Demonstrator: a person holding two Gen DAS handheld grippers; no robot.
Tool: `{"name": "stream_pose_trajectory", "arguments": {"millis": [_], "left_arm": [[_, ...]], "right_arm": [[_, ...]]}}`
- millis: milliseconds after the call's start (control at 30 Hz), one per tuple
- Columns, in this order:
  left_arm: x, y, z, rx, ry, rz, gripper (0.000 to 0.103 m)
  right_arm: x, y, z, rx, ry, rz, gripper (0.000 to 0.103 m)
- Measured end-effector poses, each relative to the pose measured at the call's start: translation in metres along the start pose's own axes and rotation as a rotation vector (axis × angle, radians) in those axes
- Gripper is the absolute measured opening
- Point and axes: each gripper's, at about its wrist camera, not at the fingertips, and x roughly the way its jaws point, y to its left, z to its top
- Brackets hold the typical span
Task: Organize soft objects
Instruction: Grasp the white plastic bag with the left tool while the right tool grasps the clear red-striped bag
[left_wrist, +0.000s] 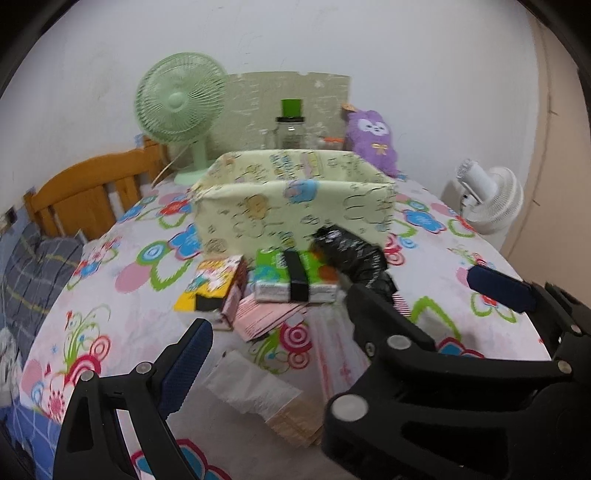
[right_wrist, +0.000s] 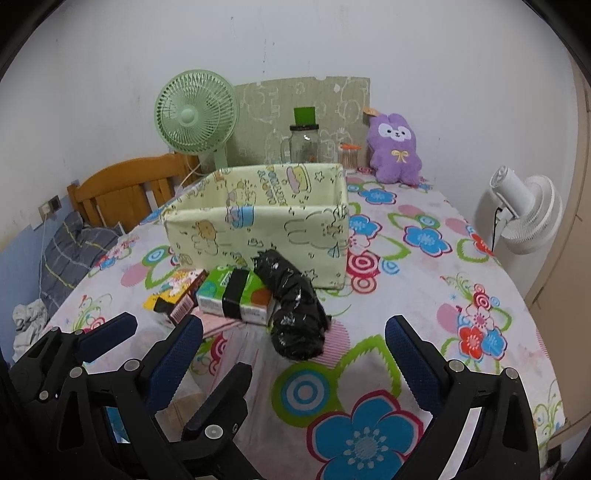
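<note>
A cream cartoon-print fabric box (left_wrist: 295, 206) (right_wrist: 258, 229) stands open on the floral tablecloth (right_wrist: 424, 280). In front of it lie a crumpled black bag roll (left_wrist: 351, 258) (right_wrist: 295, 306), a green tissue pack with a black band (left_wrist: 295, 277) (right_wrist: 236, 295), a colourful yellow carton (left_wrist: 214, 284) (right_wrist: 177, 291) and a pink packet (left_wrist: 266, 317). A white tissue packet (left_wrist: 251, 387) lies nearest. My left gripper (left_wrist: 291, 332) (right_wrist: 186, 343) is open and holds nothing; its right finger is hidden behind the right gripper. My right gripper (right_wrist: 295, 325) (left_wrist: 415, 282) is open, just short of the black roll.
A purple plush (left_wrist: 373, 140) (right_wrist: 395, 147), a glass jar (right_wrist: 303, 144) and a green fan (right_wrist: 195, 114) stand at the table's back. A white fan (right_wrist: 524, 218) is off the right edge. A wooden headboard (right_wrist: 125, 184) and bedding are at the left.
</note>
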Motion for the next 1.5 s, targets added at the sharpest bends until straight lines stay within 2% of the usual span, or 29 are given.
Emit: {"name": "stream_pose_trajectory", "arguments": {"millis": [400, 567, 667, 733, 900, 1100, 1200, 1400, 1500], "left_arm": [[0.012, 0.013, -0.015, -0.031, 0.043, 0.082, 0.096], [0.018, 0.02, -0.019, -0.053, 0.064, 0.09, 0.095], [0.021, 0.024, -0.02, -0.061, 0.08, 0.093, 0.093], [0.024, 0.026, -0.022, -0.06, 0.097, 0.109, 0.087], [0.031, 0.034, -0.027, -0.084, 0.134, 0.105, 0.086], [0.035, 0.033, -0.029, -0.076, 0.148, 0.104, 0.085], [0.036, 0.031, -0.029, -0.071, 0.147, 0.102, 0.083], [0.037, 0.029, -0.028, -0.075, 0.137, 0.088, 0.075], [0.035, 0.027, -0.028, -0.077, 0.13, 0.083, 0.06]], "right_arm": [[0.022, 0.008, -0.016, 0.014, 0.082, 0.03, 0.093], [0.029, 0.014, -0.018, 0.004, 0.106, 0.031, 0.091], [0.036, 0.015, -0.02, 0.024, 0.134, 0.05, 0.089], [0.039, 0.016, -0.02, 0.028, 0.145, 0.048, 0.085], [0.048, 0.021, -0.024, 0.017, 0.177, 0.038, 0.081], [0.057, 0.024, -0.026, 0.016, 0.207, 0.047, 0.066], [0.059, 0.024, -0.026, 0.015, 0.209, 0.018, 0.046], [0.059, 0.019, -0.026, 0.038, 0.206, 0.034, 0.037], [0.058, 0.017, -0.025, 0.046, 0.202, 0.043, 0.036]]}}
